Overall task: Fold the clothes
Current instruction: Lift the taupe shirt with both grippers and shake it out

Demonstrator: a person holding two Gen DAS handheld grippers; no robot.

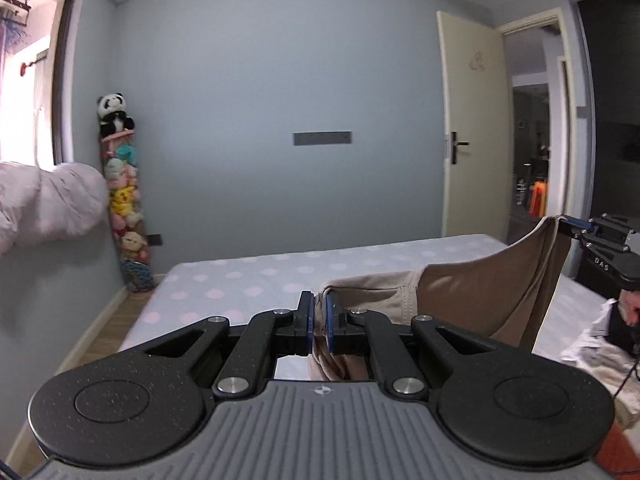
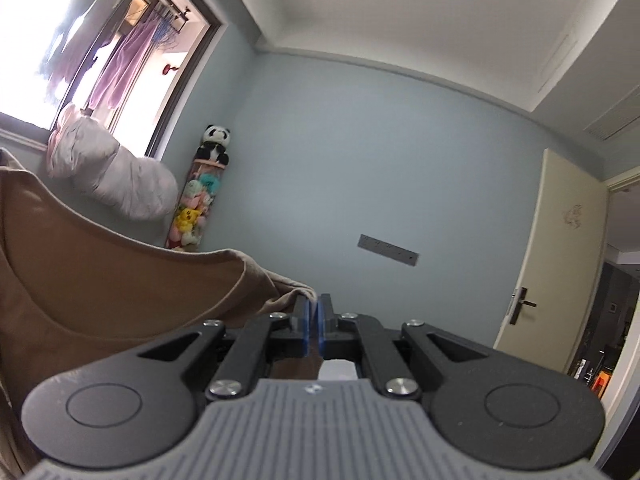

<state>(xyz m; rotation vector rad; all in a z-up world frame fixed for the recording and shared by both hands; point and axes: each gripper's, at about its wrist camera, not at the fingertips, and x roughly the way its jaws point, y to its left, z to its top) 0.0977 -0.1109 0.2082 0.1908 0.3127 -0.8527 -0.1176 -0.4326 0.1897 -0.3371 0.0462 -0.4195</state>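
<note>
Left gripper (image 1: pixel 319 316) clamped on one bunched edge of a tan garment (image 1: pixel 480 296); right gripper (image 2: pixel 313 322) likewise pinched shut on the opposite edge. The garment hangs stretched between them, raised above the polka-dot bed (image 1: pixel 248 280) near its right edge. A panda plush (image 1: pixel 114 114) tops a column of soft toys in the room corner beyond the bed's far left corner.

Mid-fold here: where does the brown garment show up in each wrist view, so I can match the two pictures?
Left wrist view: brown garment at centre-right, stretched from the left gripper up to the right gripper at the right edge.
Right wrist view: brown garment fills the left side, running to the right gripper.
Shared landmark: the panda toy in the room corner.
</note>
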